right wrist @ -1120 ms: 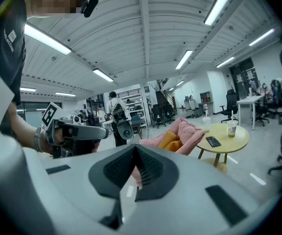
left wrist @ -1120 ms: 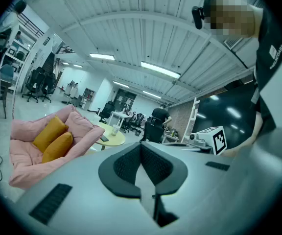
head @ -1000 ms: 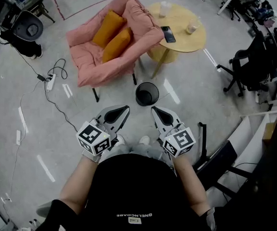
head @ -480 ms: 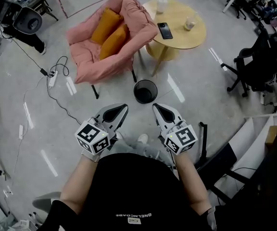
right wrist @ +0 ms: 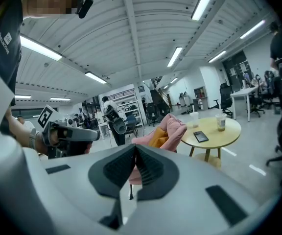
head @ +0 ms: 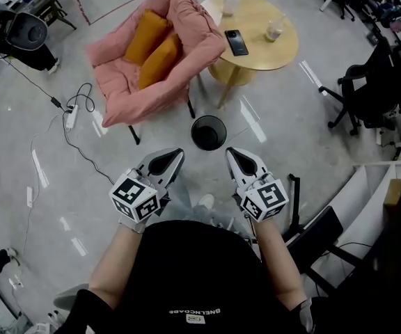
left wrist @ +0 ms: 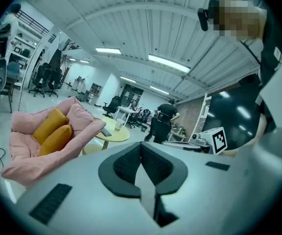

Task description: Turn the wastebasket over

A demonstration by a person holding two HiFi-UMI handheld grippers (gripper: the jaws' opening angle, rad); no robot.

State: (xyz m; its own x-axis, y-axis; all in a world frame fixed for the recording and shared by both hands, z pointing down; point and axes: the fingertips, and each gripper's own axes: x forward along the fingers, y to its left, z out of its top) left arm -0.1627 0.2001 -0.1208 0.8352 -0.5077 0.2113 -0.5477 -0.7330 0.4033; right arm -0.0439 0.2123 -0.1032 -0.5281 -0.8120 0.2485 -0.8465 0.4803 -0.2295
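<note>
Grey polished floor (head: 61, 186) fills most of the head view, with strip lights reflected in it. At the far left stands a pink armchair (head: 120, 89) holding two orange cushions (head: 145, 37), one beside the other. Just right of it is a round wooden table (head: 263, 58) carrying a dark phone (head: 236, 42) and two cups (head: 276, 28). A white power strip (head: 70, 119) with black cables lies on the floor left of the armchair, and black office chairs (head: 367, 82) stand at the far right.

The wastebasket (head: 209, 132), round and black, stands upright on the floor with its open mouth facing up, near the armchair's front leg and the table's base. It lies just beyond the tips of both grippers, in line with the gap between them, and neither touches it.

The left gripper (head: 178, 152) is held at the near left, pointing away from the person. Its own view shows the dark ribbed pads (left wrist: 153, 165) pressed together with nothing between them. The right gripper (head: 231, 151) is alongside it, well apart, and its pads (right wrist: 148, 168) are likewise closed on nothing.
</note>
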